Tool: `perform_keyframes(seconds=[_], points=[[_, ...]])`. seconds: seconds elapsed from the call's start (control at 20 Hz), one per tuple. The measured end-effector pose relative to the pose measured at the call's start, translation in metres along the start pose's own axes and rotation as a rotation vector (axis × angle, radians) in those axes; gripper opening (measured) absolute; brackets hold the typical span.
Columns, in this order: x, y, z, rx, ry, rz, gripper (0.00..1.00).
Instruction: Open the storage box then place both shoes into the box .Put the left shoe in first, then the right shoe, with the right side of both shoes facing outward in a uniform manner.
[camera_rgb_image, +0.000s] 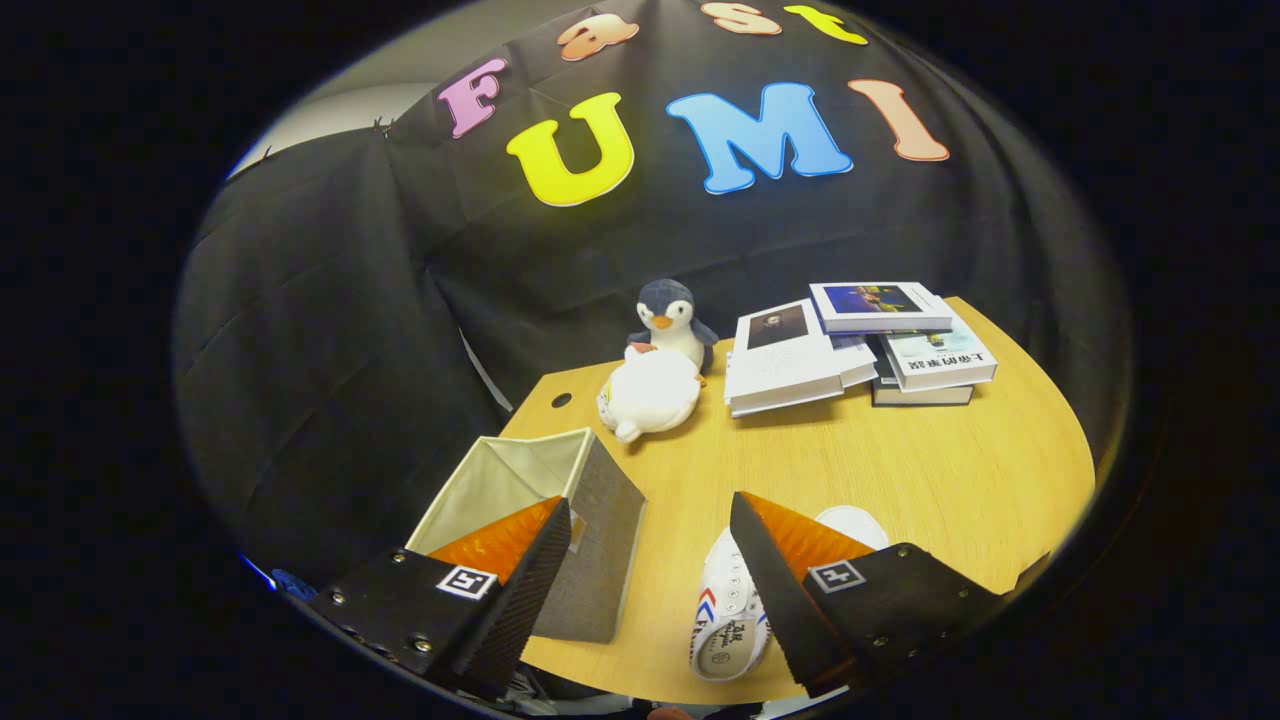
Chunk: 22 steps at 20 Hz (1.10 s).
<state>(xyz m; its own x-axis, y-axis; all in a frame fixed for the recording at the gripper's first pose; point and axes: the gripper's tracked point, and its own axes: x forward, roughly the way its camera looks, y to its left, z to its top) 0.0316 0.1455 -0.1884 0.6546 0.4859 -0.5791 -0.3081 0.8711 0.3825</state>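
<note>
The gripper (650, 560) has two wedge-shaped fingers (520, 590) that taper to narrow tips, each with a finely ribbed inner face. Each finger sits on a blocky mount fastened with small round screws. A small square white tag with a black pattern sits on top of each mount. The fingers stand wide apart, with nothing pressed between them.

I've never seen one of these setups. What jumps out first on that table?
Probably the toy penguin at the table's far edge, with a white plush lying in front of it and books stacked beside. Nearer, the open gripper spreads over an open box and a white shoe.
</note>
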Motion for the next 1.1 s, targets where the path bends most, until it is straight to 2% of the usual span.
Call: perform_keyframes(seconds=[0.5,0.8,1.1], points=[[0.027,-0.055,-0.077,-0.023,0.151,-0.057,0.98],[0.039,-0.070,-0.122,-0.033,0.267,-0.053,0.98],[0.045,-0.081,-0.148,-0.034,0.349,-0.071,0.97]])
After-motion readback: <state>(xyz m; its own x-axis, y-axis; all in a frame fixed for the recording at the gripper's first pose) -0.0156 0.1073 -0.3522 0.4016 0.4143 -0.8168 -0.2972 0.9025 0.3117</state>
